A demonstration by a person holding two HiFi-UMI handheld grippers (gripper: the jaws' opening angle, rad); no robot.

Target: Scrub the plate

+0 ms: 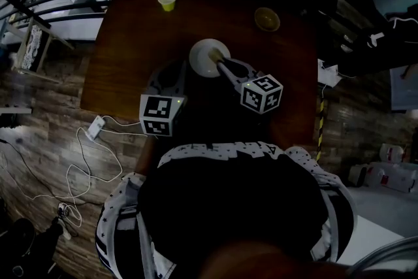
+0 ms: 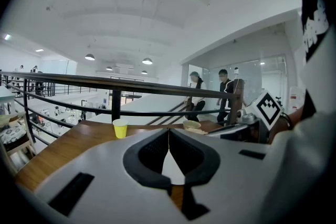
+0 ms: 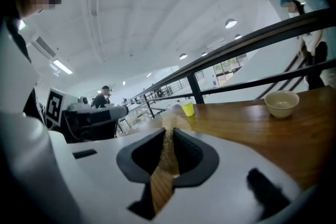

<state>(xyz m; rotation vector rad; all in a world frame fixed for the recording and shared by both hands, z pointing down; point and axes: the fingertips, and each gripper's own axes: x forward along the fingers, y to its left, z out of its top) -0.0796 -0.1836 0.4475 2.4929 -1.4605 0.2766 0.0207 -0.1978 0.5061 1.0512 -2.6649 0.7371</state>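
Farthest left on the dark wooden counter (image 1: 127, 55), a yellow cup (image 1: 167, 0) stands near the far edge, just in front of a black railing (image 2: 113, 84). Nearer the person, the left gripper (image 1: 181, 72) reaches in toward the left rim of the white plate (image 1: 204, 49). In the left gripper view its jaws are pressed together at the tips, with the plate's white edge (image 2: 173, 170) pinched between them. The plate lies about mid-counter, well apart from the cup.

To the right, the right gripper (image 1: 220, 64) comes in over the plate from the near right. Its jaws are clenched on a thin, tan, speckled scouring pad (image 3: 167, 152), which stands upright between the dark pads. In the head view the pad's tip sits over the plate's inner surface; whether it touches I cannot tell.

Farther right, toward the far corner, a small pale bowl (image 1: 266, 19) stands alone.
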